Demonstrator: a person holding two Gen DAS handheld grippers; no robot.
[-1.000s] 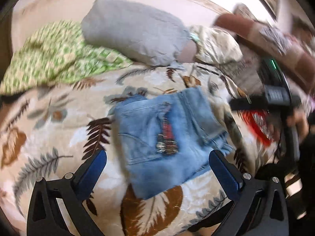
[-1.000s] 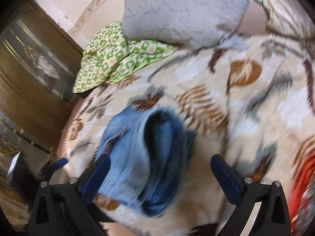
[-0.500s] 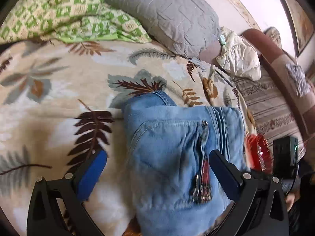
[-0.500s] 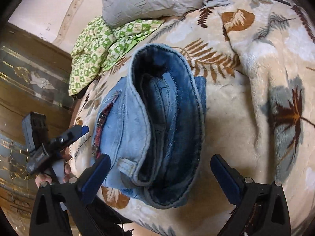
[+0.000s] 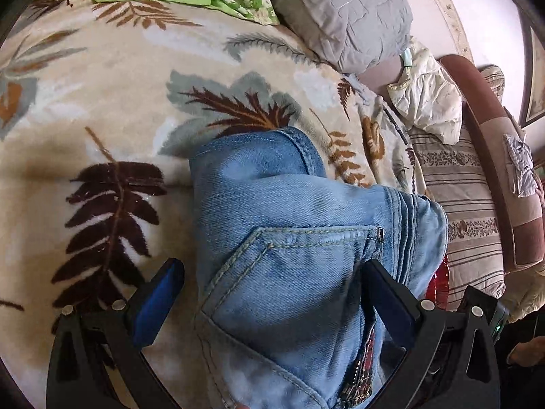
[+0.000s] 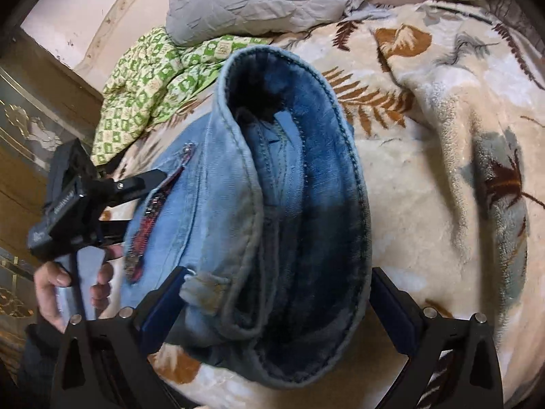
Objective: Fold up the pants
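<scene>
Both grippers have closed in on the folded jeans, which now fill the near part of each view.

Largest is the leaf-patterned blanket (image 5: 102,109) covering the bed, with a grey pillow (image 5: 340,10) and a green checked cloth (image 6: 146,92) at its far side. On it lie the folded jeans (image 5: 289,238), waistband opening toward the right wrist camera. The left gripper (image 5: 272,293) has its fingers spread apart on either side of the denim; the right gripper (image 6: 272,300) likewise straddles the waistband end, fingers apart. A hand (image 6: 58,286) holds the left gripper's handle.
</scene>
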